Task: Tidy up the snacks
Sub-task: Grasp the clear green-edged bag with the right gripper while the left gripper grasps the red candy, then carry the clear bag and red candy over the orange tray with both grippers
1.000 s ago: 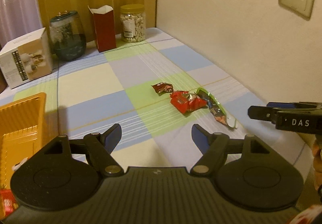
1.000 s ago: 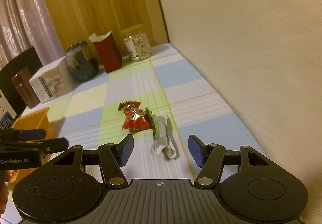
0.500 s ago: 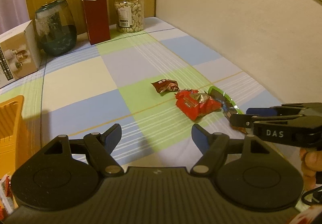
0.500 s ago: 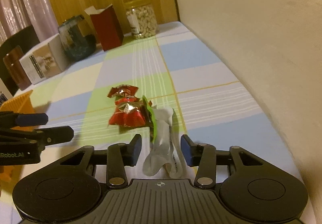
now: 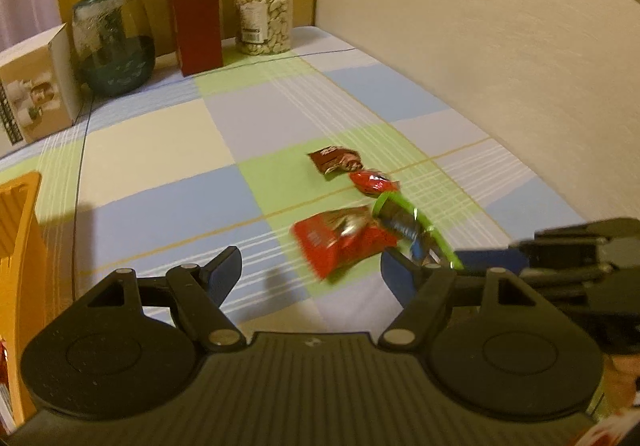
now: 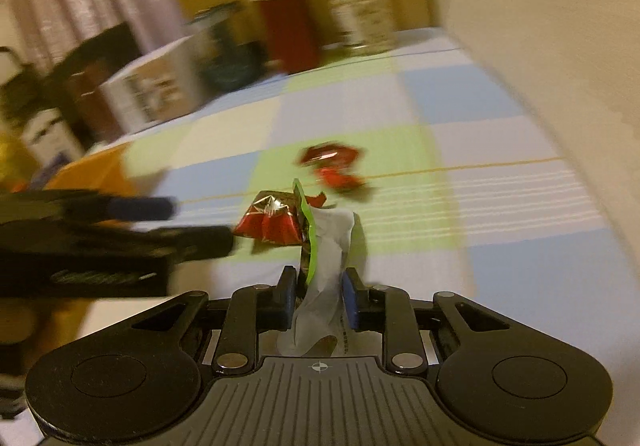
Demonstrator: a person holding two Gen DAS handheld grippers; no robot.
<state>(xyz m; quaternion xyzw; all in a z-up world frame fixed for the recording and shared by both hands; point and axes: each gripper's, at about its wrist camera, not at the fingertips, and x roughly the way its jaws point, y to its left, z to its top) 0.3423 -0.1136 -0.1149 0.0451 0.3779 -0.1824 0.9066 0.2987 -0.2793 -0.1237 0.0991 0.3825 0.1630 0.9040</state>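
Several snack packets lie on the checked tablecloth (image 5: 160, 149). My right gripper (image 6: 319, 284) is closing, and its pads press on the near end of a green-edged, white-backed packet (image 6: 324, 258), which stands up between them. A large red packet (image 6: 272, 221) leans against that packet. Farther off lie a small red candy (image 5: 374, 181) and a dark red packet (image 5: 336, 159). My left gripper (image 5: 310, 270) is open and holds nothing. The large red packet (image 5: 340, 242) sits just ahead of its fingertips, with the green-edged packet (image 5: 404, 219) to the right.
An orange tray (image 5: 16, 238) stands at the left edge. At the back are a nut jar (image 5: 262, 13), a dark red carton (image 5: 196, 23), a glass jar (image 5: 114, 41) and a white box (image 5: 36, 85). A wall (image 5: 480, 45) runs along the right side.
My right gripper came down over the green-edged packet and its jaws closed on it. The packet end rose and the large red packet shifted toward me. My left gripper moved in toward the snacks.
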